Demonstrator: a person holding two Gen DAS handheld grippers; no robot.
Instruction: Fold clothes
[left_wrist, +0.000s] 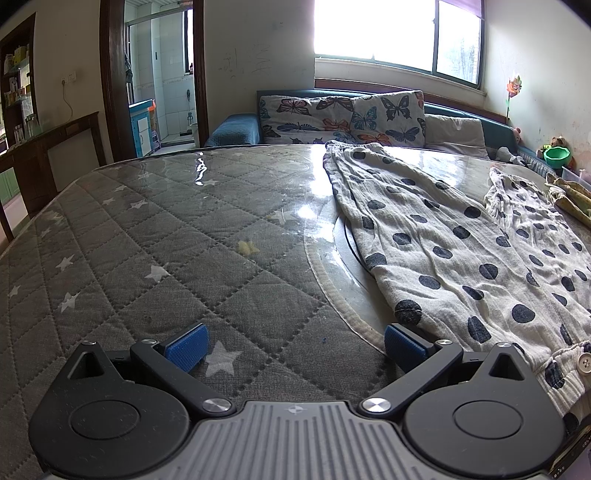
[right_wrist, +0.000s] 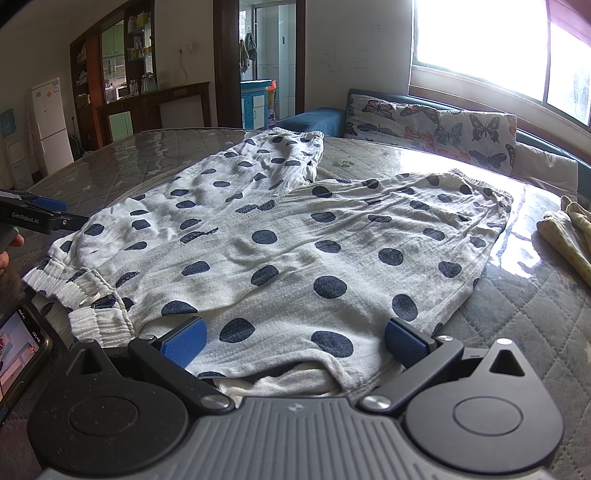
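The fingers of both tools stood wide apart and gripped nothing: the right gripper (right_wrist: 295, 345) straddled the near hem of the polka-dot trousers (right_wrist: 280, 236), and the left gripper (left_wrist: 295, 347) lay over bare quilting with the cloth at its 2 o'clock. The trousers lay spread flat on the quilted mattress (left_wrist: 147, 236), waistband at the right view's 8 o'clock and legs running toward 12 and 2 o'clock. Judgement: folding proper had not begun; the approach to grasp was in hand. The next move called for closing on the waistband and a hem, then laying one leg over the other. A phone (right_wrist: 20, 354) sat at 8 o'clock.
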